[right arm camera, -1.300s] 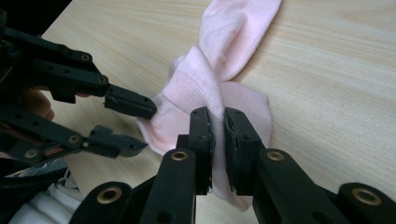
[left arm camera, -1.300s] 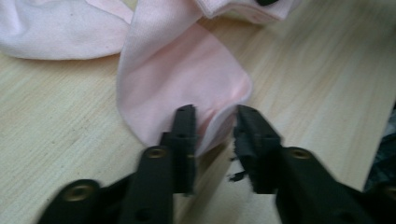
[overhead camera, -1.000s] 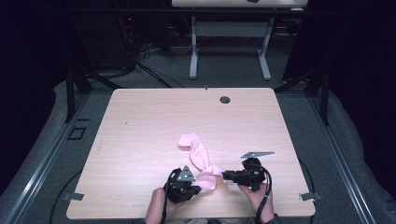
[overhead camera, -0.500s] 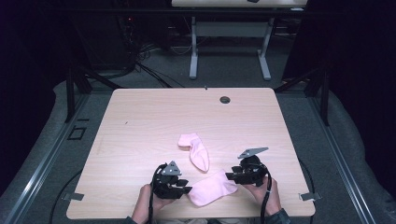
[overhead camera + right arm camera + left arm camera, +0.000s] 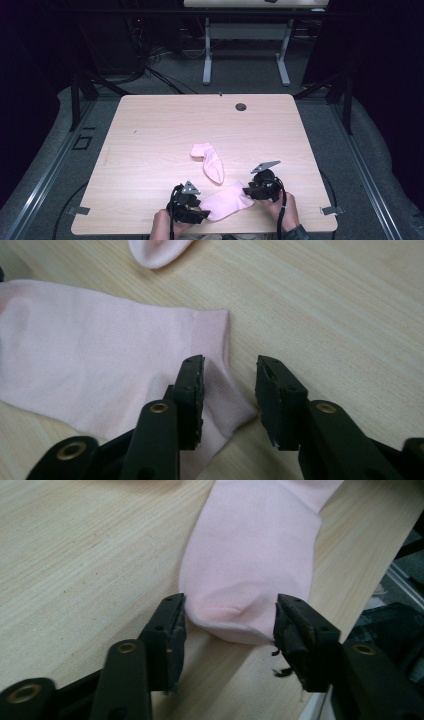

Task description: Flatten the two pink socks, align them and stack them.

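Two pink socks lie on the wooden table (image 5: 150,135). The far sock (image 5: 210,162) rests alone near the middle. The near sock (image 5: 227,200) lies flat by the front edge between both grippers. My left gripper (image 5: 200,215) is open and its jaws have just been opening; in the left gripper view (image 5: 227,625) the sock's rounded toe (image 5: 250,570) sits between the jaws. My right gripper (image 5: 248,191) is open and its jaws have just been closing. In the right gripper view (image 5: 230,385) a corner of the cuff (image 5: 220,400) lies between them, unpinched.
A dark round grommet (image 5: 241,106) sits near the table's far edge. The person's hands (image 5: 287,212) hold the grippers at the front edge. A second table's legs (image 5: 207,50) stand beyond on the grey floor.
One second ago both grippers gripped one end of the overlapping socks. The near sock has since come away toward the front edge and lies flat, with both pairs of jaws let go.
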Tool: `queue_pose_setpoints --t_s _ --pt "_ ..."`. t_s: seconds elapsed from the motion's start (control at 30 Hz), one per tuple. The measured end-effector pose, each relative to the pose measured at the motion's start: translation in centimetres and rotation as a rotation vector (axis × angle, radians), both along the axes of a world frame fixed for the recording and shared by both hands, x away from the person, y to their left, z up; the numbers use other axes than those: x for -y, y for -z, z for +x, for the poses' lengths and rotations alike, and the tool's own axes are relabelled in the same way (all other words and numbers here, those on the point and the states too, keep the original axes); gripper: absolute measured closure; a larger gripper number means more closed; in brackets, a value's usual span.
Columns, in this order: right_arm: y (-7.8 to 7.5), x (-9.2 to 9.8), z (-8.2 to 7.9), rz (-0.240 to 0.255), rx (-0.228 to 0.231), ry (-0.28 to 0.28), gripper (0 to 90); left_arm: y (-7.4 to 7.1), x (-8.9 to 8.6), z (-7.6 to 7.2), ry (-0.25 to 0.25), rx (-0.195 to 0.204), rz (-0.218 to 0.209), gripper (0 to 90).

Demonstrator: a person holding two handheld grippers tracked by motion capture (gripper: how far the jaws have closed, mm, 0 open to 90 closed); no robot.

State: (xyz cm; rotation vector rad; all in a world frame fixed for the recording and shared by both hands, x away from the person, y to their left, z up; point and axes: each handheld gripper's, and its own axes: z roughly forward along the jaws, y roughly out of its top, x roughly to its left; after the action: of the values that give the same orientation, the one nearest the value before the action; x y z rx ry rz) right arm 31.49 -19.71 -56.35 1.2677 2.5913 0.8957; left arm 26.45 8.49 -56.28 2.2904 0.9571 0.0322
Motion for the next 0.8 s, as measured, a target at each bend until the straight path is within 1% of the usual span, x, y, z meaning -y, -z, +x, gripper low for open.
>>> queue_pose_setpoints --t_s 0.03,0.07,0.1,0.13,0.17,0.2,0.23,0.27,0.3,0.33,0.37,0.47,0.57,0.6,0.67,0.7,0.73,0.77,0.8 --pt "0.1 0.0 -0.1 -0.009 0.016 -0.007 68.5 0.0 0.1 0.0 0.000 0.000 0.015 56.7" --pt "0.1 0.0 -0.3 -0.013 0.022 -0.010 75.9 0.1 0.1 0.0 -0.006 -0.001 0.018 65.0" --pt "0.2 -0.1 -0.5 0.010 0.020 -0.008 79.6 0.2 0.1 0.1 -0.006 0.006 0.034 69.7" --pt "0.2 -0.1 -0.5 0.010 0.020 -0.008 79.6 0.2 0.1 0.1 -0.006 0.006 0.034 74.0" --pt "0.2 -0.1 -0.7 0.013 0.012 -0.012 83.7 0.2 0.0 0.1 -0.009 0.013 0.038 79.5" --pt "0.2 -0.1 -0.7 0.013 0.012 -0.012 83.7 0.3 -0.1 0.2 -0.008 0.014 0.036 79.5" --pt "0.2 0.0 -0.7 0.010 0.013 -0.010 84.9 0.3 -0.4 0.2 -0.008 0.022 0.031 86.2" --pt "0.2 0.0 -0.7 0.010 0.013 -0.010 84.9 0.3 -0.4 0.2 -0.008 0.022 0.031 87.1" --pt "0.1 0.0 -0.9 0.020 0.013 -0.003 85.0 0.3 -0.6 0.3 -0.010 0.020 0.033 87.1" --pt "-0.1 0.1 -1.0 0.030 0.005 -0.007 85.1 0.2 -0.8 0.4 -0.011 0.020 0.031 87.4" --pt "-0.3 0.2 -1.2 0.036 0.004 -0.004 85.1 -0.1 -1.2 0.6 -0.010 0.017 0.020 87.6" --pt "-1.4 0.4 -2.3 0.065 -0.005 0.001 84.8 -0.7 -2.2 0.8 -0.018 0.016 -0.003 87.7" --pt "-2.0 0.4 -3.4 0.076 -0.008 -0.002 84.2 -1.1 -3.2 1.0 -0.020 0.003 -0.010 87.5" --pt "-2.0 0.2 -3.9 0.072 -0.021 -0.018 83.8 -0.9 -3.5 1.1 -0.018 0.001 -0.008 87.1" --pt "-1.7 0.0 -4.0 0.071 -0.018 -0.018 83.6 -0.6 -3.5 1.1 -0.018 -0.007 -0.002 86.5" --pt "-0.9 -0.3 -4.0 0.053 -0.033 -0.024 82.1 -0.2 -3.5 1.0 -0.014 -0.010 0.008 82.1" --pt "-0.9 -0.3 -4.0 0.053 -0.033 -0.024 82.1 -0.2 -3.5 1.0 -0.014 -0.010 0.008 79.5" --pt "-0.6 -0.4 -4.0 0.043 -0.041 -0.021 80.5 -0.2 -3.5 1.0 -0.015 -0.012 0.010 79.5" --pt "-0.4 -0.4 -3.9 0.050 -0.045 -0.023 77.1 -0.2 -3.6 1.0 -0.023 -0.009 0.007 72.5"
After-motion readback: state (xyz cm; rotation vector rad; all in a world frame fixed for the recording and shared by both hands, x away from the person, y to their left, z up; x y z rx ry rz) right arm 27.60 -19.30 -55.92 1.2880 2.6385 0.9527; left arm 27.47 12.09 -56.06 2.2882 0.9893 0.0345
